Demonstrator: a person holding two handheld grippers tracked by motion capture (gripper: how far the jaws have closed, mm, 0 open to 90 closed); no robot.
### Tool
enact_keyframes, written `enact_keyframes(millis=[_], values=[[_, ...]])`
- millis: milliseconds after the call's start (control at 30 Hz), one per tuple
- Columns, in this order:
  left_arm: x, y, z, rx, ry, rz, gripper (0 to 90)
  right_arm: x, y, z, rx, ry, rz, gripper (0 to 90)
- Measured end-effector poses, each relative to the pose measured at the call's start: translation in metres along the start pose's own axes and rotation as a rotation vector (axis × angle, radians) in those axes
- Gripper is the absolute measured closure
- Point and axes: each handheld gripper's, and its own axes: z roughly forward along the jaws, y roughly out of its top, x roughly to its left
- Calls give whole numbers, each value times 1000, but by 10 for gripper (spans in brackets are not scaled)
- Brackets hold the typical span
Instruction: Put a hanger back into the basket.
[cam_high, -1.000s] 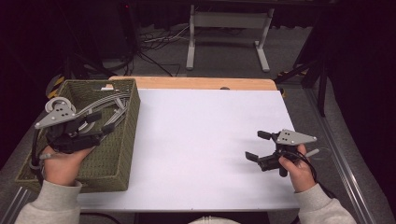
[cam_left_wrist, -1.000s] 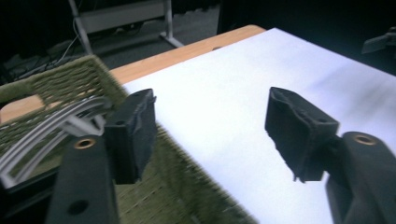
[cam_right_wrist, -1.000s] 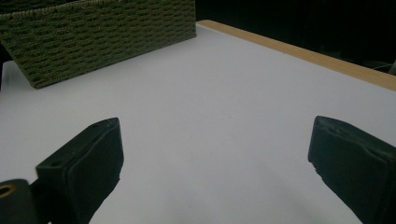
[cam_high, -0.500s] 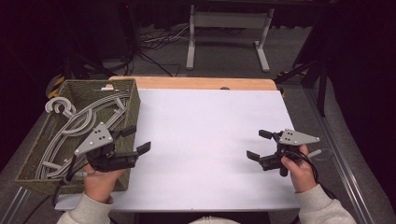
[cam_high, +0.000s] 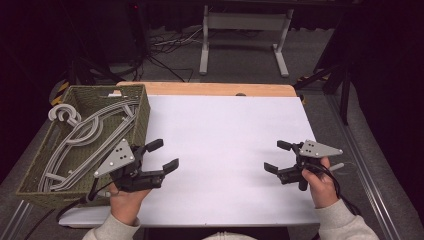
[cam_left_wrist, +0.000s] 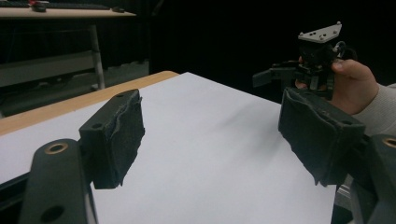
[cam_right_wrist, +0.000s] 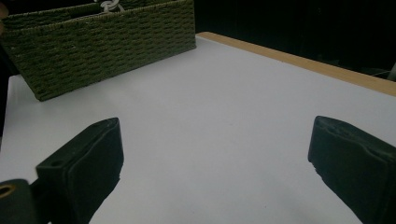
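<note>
A wide white surface (cam_high: 225, 150) with a pale wooden strip along its far edge carries everything here. At its left edge stands a rectangular olive-green woven basket (cam_high: 141, 116), its long side running from the near-left corner toward the far edge. Inside it lies a bundle of light grey plastic clothes hangers (cam_high: 87, 135), stacked lengthwise, their hooks curling over the far-left corner of the basket.

The left gripper (cam_high: 159, 155), a black two-jaw tool with a grey three-cornered plate on top, is held above the white sheet just beside the basket's near-right corner, outside the basket and apart from the hangers, which lie behind and to the left of its jaws. Those jaws have just been opening and stand spread, with only bare white sheet between them; they point toward the middle of the surface.

The right gripper (cam_high: 278, 156), of the same build, sits near the right edge, well apart from the basket. Its jaws are spread wide too, nothing between them, and they face the basket across the open sheet.
</note>
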Motion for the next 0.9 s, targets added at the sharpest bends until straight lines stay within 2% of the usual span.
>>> enact_keyframes(millis=[133,233,500,533,633,700,800,833,900], values=[[-3,-10,13,20,4,-2,231,1,-1,-1,-11,-5,6,39],[-8,-20,24,4,5,24,232,1,-2,-2,-20,-10,8,39],[-9,-38,42,6,2,44,218,-2,-6,-6,-49,-31,23,39],[-9,-40,44,4,-9,54,212,-2,-6,-7,-53,-33,27,39],[-7,-47,52,17,-22,44,201,-2,-8,-8,-60,-36,29,39],[-5,-50,55,29,-21,54,194,-3,-11,-8,-62,-40,34,39],[-4,-54,58,45,-12,62,182,-2,-13,-9,-73,-45,40,39],[-1,-57,62,56,10,58,176,-2,-15,-10,-78,-49,37,39],[1,-60,64,71,18,52,173,-2,-16,-10,-84,-52,37,39]])
